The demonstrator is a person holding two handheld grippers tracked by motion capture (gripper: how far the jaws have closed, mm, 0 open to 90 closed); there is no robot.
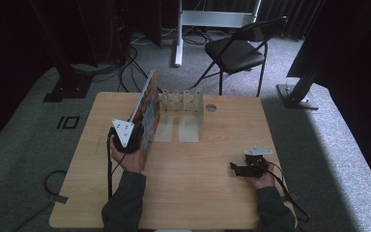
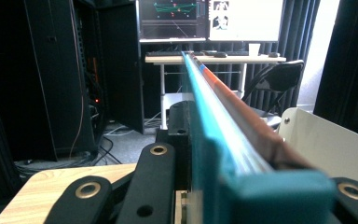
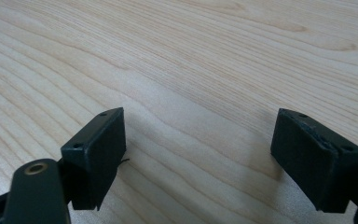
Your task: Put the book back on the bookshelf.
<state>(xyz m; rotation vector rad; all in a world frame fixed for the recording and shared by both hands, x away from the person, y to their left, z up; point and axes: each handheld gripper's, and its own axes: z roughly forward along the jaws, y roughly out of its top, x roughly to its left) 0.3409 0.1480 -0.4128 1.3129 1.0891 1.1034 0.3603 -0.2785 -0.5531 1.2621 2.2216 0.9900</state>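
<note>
The left gripper has its jaws clamped on the near edge of a thin, colourful book, which it holds upright on edge above the left half of the wooden table; in the left gripper view the book's teal cover and reddish edge run straight away from the camera between the black jaws. The book leans slightly and points toward a clear slotted rack standing near the far edge of the table, its dividers upright and its slots looking empty. The book's far end sits just beside the rack's left side, but whether it has entered a slot cannot be told from here. The right gripper rests low over the right part of the table with its jaws spread wide and nothing between them; its own view shows bare wood grain beneath the two pads. By the look of it, the book has been picked up and brought near the rack, while sliding it into a slot and letting go remain to be done.
</note>
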